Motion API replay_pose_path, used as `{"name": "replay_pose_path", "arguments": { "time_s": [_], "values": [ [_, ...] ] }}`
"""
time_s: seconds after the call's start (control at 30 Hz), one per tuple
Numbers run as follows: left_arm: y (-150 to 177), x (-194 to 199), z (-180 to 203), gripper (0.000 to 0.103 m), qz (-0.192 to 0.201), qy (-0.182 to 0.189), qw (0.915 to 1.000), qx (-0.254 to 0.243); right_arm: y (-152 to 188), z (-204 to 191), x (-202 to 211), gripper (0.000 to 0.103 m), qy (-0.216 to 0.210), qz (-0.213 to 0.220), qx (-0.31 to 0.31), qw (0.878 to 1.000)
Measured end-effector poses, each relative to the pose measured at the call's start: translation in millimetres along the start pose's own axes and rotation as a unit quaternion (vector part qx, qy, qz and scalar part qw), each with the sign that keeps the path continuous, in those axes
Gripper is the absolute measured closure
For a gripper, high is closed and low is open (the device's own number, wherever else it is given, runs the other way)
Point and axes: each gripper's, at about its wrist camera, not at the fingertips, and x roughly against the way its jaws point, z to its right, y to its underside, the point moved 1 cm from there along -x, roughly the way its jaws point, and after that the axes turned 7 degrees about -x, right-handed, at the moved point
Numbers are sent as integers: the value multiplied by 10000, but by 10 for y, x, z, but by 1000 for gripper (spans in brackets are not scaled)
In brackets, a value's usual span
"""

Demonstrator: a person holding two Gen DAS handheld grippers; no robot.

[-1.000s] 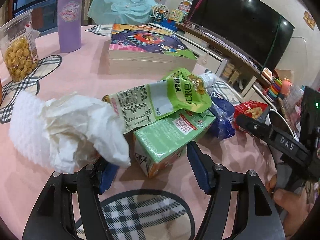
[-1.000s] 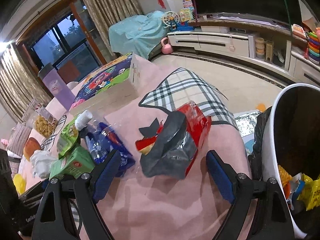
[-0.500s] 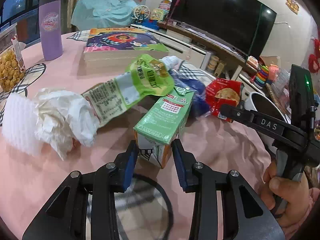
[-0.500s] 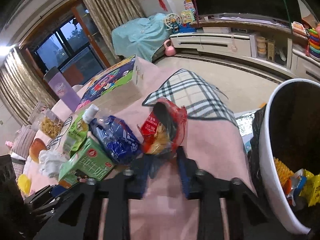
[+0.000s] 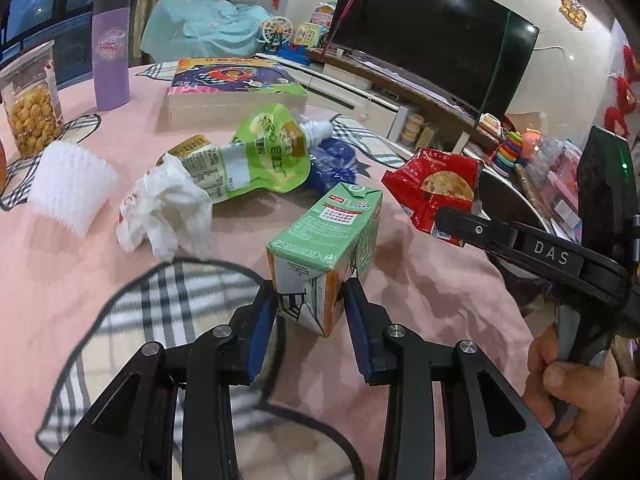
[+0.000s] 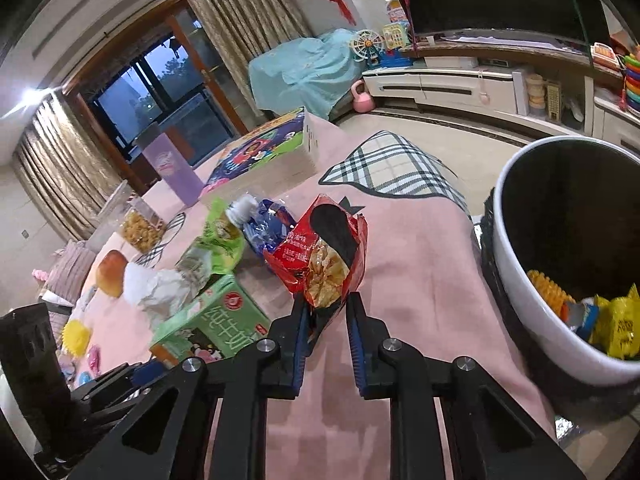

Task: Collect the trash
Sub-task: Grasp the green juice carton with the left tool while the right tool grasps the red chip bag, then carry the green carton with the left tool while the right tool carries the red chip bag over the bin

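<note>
Left wrist view: the left gripper [image 5: 310,306] is closed on the near end of one green carton [image 5: 332,248], judged light and stiff-walled but crushable, best held across its flat sides. In the right wrist view, the right gripper [image 6: 326,334] pinches the lower edge of one red snack bag [image 6: 320,256], judged light, crinkly and slippery, left of the white bin [image 6: 532,300]. Farther on the pink table [image 5: 60,264] lie one green pouch [image 5: 256,156], one blue wrapper [image 5: 336,160] and one crumpled tissue [image 5: 168,208].
</note>
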Motion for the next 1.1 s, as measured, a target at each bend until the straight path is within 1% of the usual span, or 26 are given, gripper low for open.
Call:
{"name": "replay_pose_path", "arguments": {
  "time_s": [0.2,0.4,0.67,1.1],
  "values": [
    [35,74,129,70,40,97,9999,-45,87,50,178,85,-42,33,-55,10000],
    [13,137,299,70,123,203,9996,-180,120,125,371,85,-51,163,-136,9998],
    [-35,124,548,70,145,362,9985,-381,161,318,619,85,61,354,-300,9989],
    [-213,73,1053,70,227,591,9948,-800,156,629,919,85,285,609,-538,9963]
  ]
}}
